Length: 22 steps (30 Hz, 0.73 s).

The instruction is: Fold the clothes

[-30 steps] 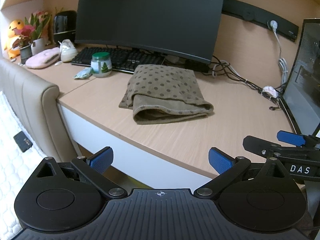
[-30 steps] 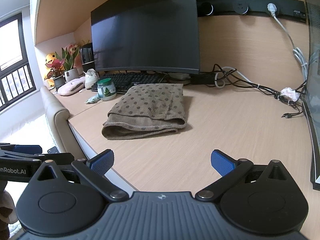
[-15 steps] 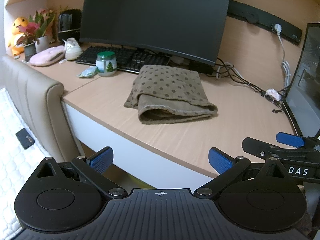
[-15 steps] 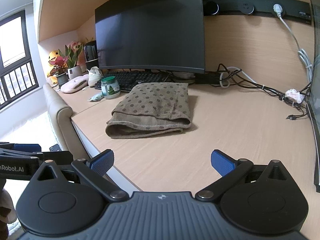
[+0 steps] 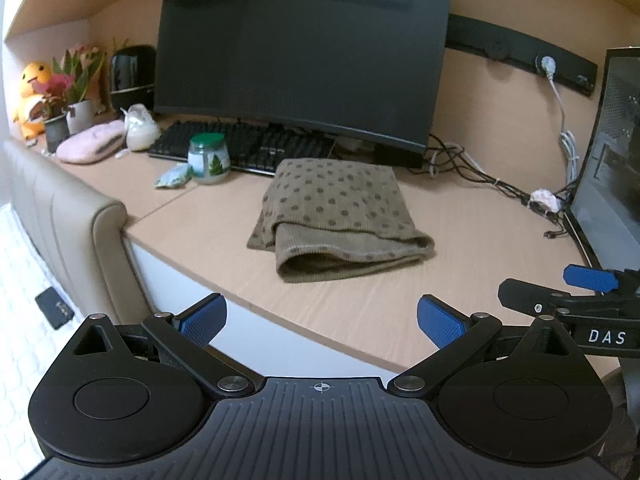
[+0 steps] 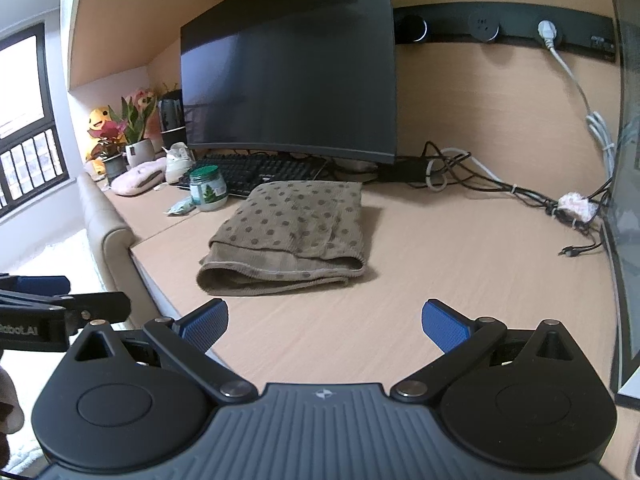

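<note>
So both grippers are hanging back off the desk edge right now: the left gripper (image 5: 320,316) has its blue pads spread wide with nothing between them, and same deal for the right gripper (image 6: 325,322), wide apart and empty. Neither is touching anything. Out ahead, the brown polka-dot garment (image 5: 336,216) sits on the wooden desk (image 5: 472,240), near the middle, just in front of the keyboard (image 5: 256,148) and the monitor (image 5: 304,48). It's already a stacked rectangle with its layered open edges facing the grippers and the smoother folded side toward the monitor; its long axis looks like it runs front to back, though it's close to square. My read is the folding is basically done, or there's one more halving left. If so, the next move needs both grippers to come in and pinch the near corners together.
</note>
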### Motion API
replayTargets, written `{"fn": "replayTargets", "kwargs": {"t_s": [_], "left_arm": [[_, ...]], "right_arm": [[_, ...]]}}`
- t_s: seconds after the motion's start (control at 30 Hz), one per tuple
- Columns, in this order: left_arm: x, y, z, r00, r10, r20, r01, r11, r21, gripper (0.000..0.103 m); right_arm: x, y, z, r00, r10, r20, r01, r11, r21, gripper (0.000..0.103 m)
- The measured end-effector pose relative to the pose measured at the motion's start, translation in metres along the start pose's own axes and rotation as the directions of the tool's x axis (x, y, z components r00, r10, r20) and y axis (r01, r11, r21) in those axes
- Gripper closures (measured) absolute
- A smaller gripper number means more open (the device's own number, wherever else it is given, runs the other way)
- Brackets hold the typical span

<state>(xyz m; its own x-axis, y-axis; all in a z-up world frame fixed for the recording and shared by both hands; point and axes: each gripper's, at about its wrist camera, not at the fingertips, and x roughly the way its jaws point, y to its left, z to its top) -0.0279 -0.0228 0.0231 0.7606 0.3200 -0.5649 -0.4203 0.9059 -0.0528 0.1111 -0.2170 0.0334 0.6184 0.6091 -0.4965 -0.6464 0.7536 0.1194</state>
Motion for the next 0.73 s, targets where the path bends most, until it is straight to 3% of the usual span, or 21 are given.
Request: {"fn": "replayTargets", "kwargs": {"t_s": [0.5, 0.73], "left_arm": [[0.009, 0.000, -0.006, 0.999, 0.028, -0.035, -0.028, 1.000, -0.004, 0.000], [0.016, 0.005, -0.001, 0.999, 0.024, -0.037, -0.025, 0.999, -0.024, 0.000]], "right_arm": [[0.005, -0.003, -0.006, 0.998, -0.057, 0.004, 0.057, 0.998, -0.038, 0.000], [0.003, -0.001, 0.003, 1.000, -0.017, -0.008, 0.017, 0.999, -0.039, 0.000]]}}
